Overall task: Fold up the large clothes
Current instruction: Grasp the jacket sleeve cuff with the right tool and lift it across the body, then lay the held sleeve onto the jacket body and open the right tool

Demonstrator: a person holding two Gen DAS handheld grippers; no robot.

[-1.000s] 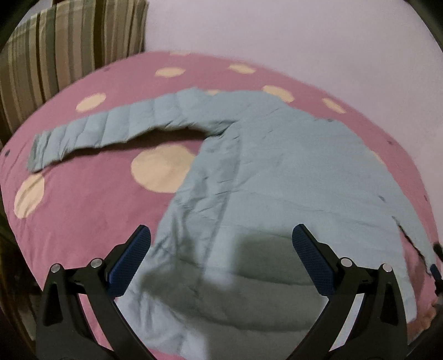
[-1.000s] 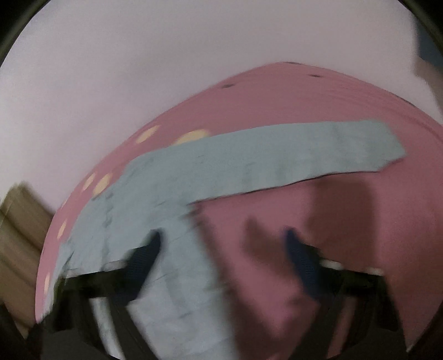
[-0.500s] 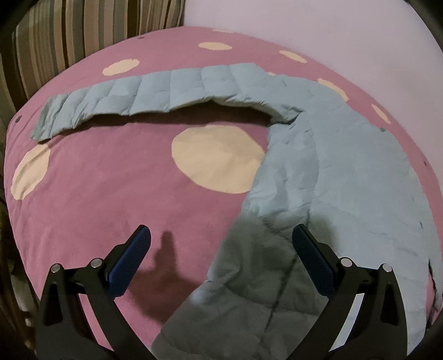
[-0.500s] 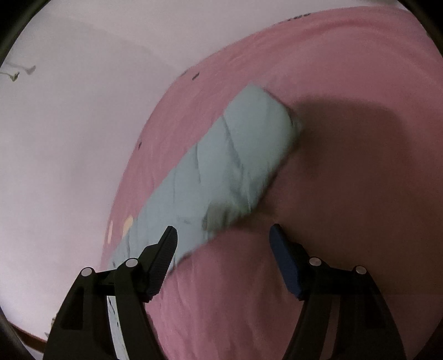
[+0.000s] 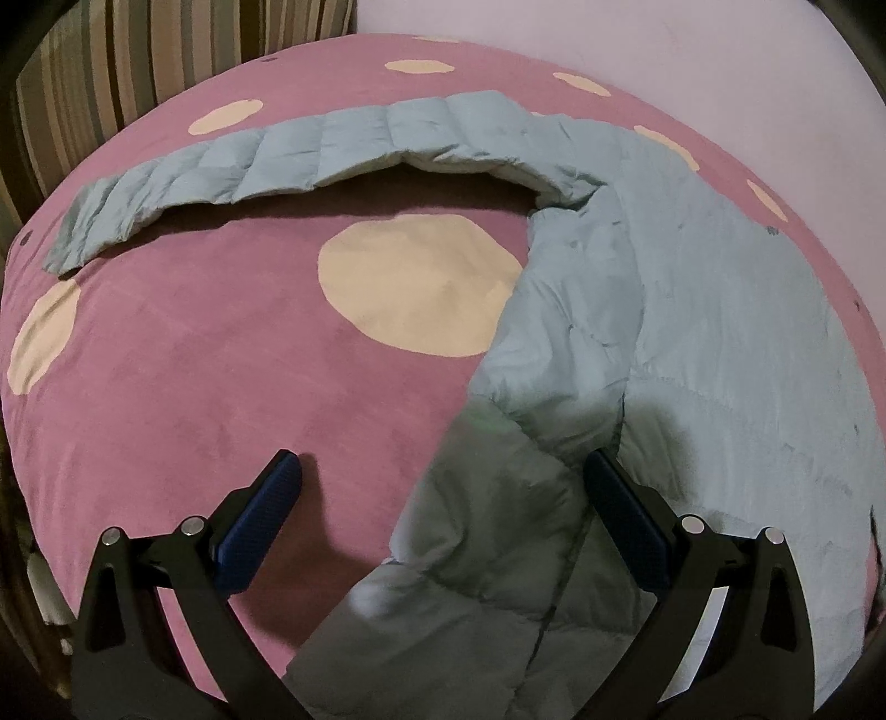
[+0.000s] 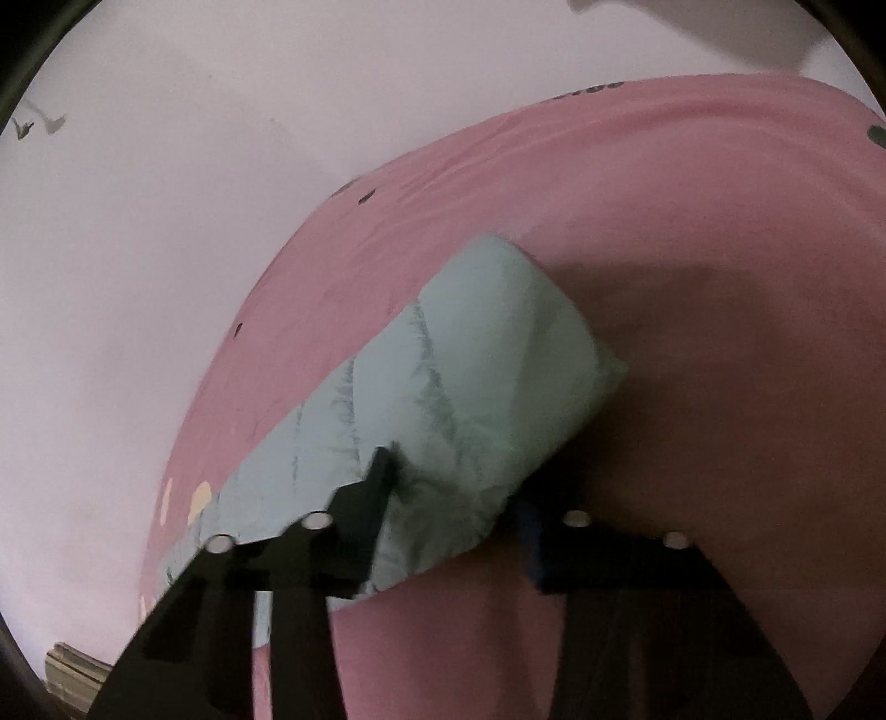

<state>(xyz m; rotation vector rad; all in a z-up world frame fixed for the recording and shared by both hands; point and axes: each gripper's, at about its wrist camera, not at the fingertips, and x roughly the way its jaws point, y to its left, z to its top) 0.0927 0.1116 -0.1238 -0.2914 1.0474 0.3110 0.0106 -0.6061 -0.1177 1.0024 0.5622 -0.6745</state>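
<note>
1. My left gripper (image 5: 437, 509) stood wide open with nothing between its blue pads (image 5: 260, 520). It hung above the near hem of the jacket (image 5: 692, 343), in its own shadow.
2. The left pad was over bare pink cover (image 5: 194, 387); the right pad was over the jacket's quilted body, by a raised fold.
3. My right gripper (image 6: 454, 498) had its jaws drawn in on the sleeve (image 6: 470, 387) near the cuff. The left finger (image 6: 376, 482) pressed into the puffy fabric, which puckered around it. The right finger was blurred and half hidden behind the cloth, so I could not tell how firm the grip was.
4. Past the left gripper, the pale blue jacket lay spread on the cover, its body on the right side of the left view.
5. A large cream dot (image 5: 415, 282) showed on the cover just beside the jacket's left edge.
6. Further off, the other sleeve (image 5: 249, 166) reached out leftward across the cover, lying flat, cuff at the far left.
7. In the right view the held sleeve ran back toward the lower left, its cuff end lifted a little off the cover.
8. Behind all this stood a striped cushion (image 5: 138, 61) at the upper left and a pale wall (image 5: 664, 44).
</note>
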